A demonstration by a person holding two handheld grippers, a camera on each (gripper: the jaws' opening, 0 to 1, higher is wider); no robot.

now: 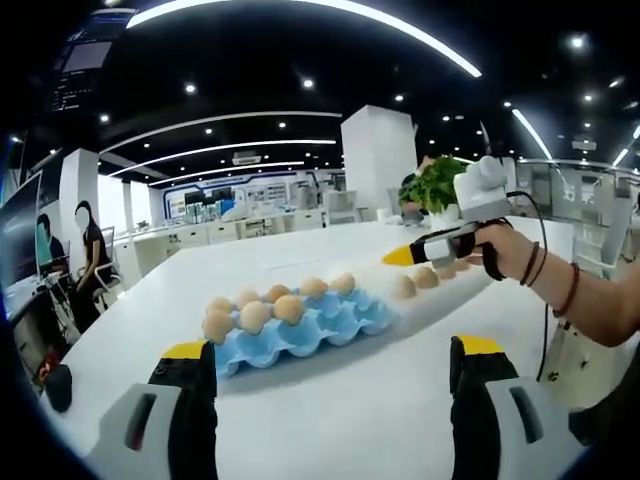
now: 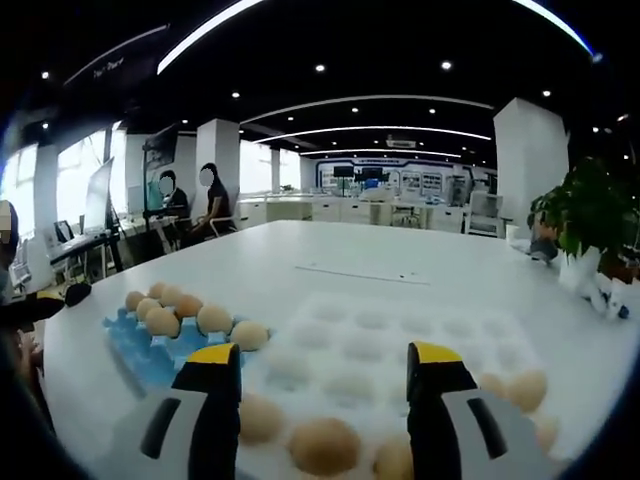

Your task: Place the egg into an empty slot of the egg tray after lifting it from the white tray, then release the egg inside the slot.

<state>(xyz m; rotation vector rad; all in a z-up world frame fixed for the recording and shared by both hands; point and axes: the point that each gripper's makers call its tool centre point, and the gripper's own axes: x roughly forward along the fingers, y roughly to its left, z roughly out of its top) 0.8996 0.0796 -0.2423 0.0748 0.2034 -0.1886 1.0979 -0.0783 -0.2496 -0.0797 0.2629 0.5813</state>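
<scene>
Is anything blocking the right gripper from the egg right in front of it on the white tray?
Nothing visible. The right gripper is open, and the egg lies between its jaws on the white tray, nothing between.

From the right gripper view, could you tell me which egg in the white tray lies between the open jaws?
The egg at the bottom centre, in the white tray's nearest row; the others sit off to either side.

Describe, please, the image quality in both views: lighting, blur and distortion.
Left gripper view: fisheye bends the ceiling lights into arcs; the blue egg tray is fairly sharp and casts a soft shadow; the left tool at the bottom is slightly blurred. Right gripper view: the white tray looks washed out and soft; the nearest egg between the right tool jaws is blurred.
</scene>
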